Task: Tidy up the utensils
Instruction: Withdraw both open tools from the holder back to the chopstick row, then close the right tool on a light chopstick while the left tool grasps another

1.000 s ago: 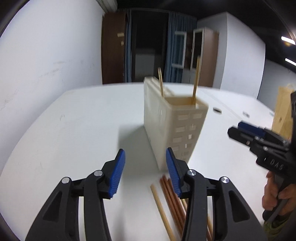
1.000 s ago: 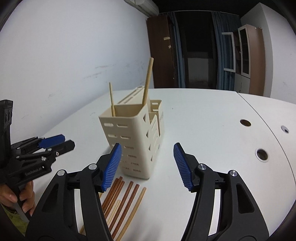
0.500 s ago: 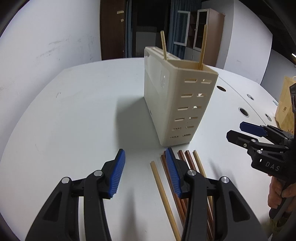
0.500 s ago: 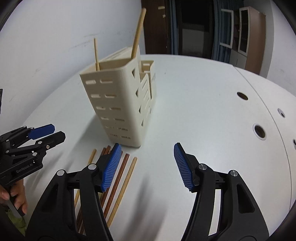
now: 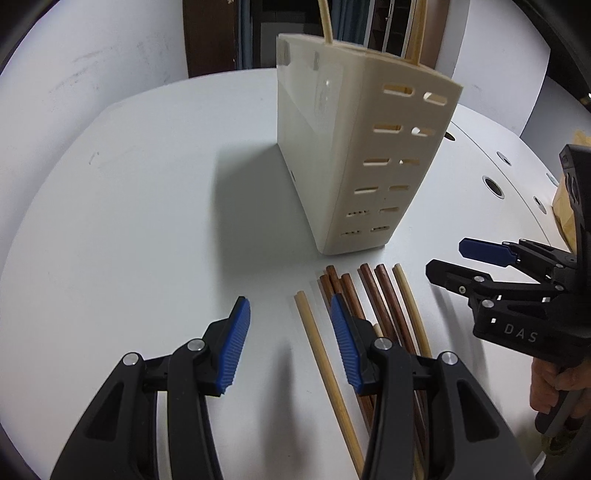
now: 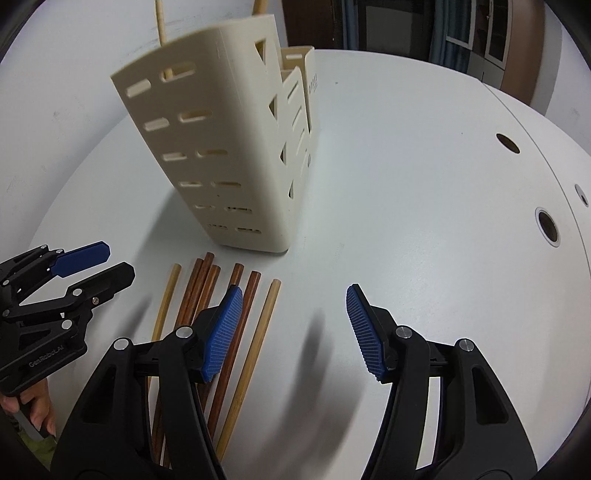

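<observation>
Left wrist view: two chopsticks [image 5: 416,33] already stand in the cream utensil holder [image 5: 364,158]; about seven chopsticks [image 5: 373,306] lie unsorted on the desk [image 5: 129,221]. Left tool [image 5: 290,334] and right tool [image 6: 291,328] hover, jaws apart, empty.

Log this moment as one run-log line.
left tongs: open, empty | right tongs: open, empty | chopsticks: on table | holder: upright

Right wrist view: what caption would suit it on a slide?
Open right gripper above chopsticks lying before a cream holder on a white table.
</observation>
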Available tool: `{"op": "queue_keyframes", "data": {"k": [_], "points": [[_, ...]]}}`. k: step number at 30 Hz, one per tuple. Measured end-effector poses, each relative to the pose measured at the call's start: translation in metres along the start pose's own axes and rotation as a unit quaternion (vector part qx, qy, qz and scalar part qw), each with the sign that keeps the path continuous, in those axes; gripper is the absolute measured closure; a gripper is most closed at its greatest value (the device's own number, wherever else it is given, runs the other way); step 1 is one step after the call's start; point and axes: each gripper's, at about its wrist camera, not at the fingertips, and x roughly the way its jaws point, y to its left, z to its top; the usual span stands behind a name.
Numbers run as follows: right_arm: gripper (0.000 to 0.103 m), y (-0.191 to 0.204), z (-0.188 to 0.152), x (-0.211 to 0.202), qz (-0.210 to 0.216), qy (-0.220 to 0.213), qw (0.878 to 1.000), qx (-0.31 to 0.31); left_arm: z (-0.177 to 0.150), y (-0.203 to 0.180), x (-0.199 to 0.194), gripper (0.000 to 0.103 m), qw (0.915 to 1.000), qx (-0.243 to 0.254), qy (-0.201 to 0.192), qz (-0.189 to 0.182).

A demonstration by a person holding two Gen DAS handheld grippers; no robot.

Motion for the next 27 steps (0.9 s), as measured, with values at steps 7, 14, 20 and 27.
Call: {"op": "queue_keyframes", "data": {"k": [7, 14, 20, 27], "points": [[0.05, 0.002, 0.001, 0.02, -0.002, 0.02, 1.0, 0.006, 0.0, 0.003, 0.019, 0.058, 0.9996, -0.005, 0.026, -0.006], [0.058, 0.008, 0.002, 0.03, -0.002, 0.031, 1.0, 0.004, 0.0, -0.001, 0.031, 0.058, 0.9994, 0.001, 0.034, -0.011], [0.064, 0.013, 0.001, 0.034, -0.006, 0.039, 0.999, -0.001, 0.001, -0.005, 0.037, 0.063, 0.9992, 0.01, 0.039, -0.008], [0.072, 0.02, -0.002, 0.032, -0.013, 0.04, 0.999, -0.009, 0.001, -0.002, 0.046, 0.069, 0.9987, 0.018, 0.047, 0.0]]}}
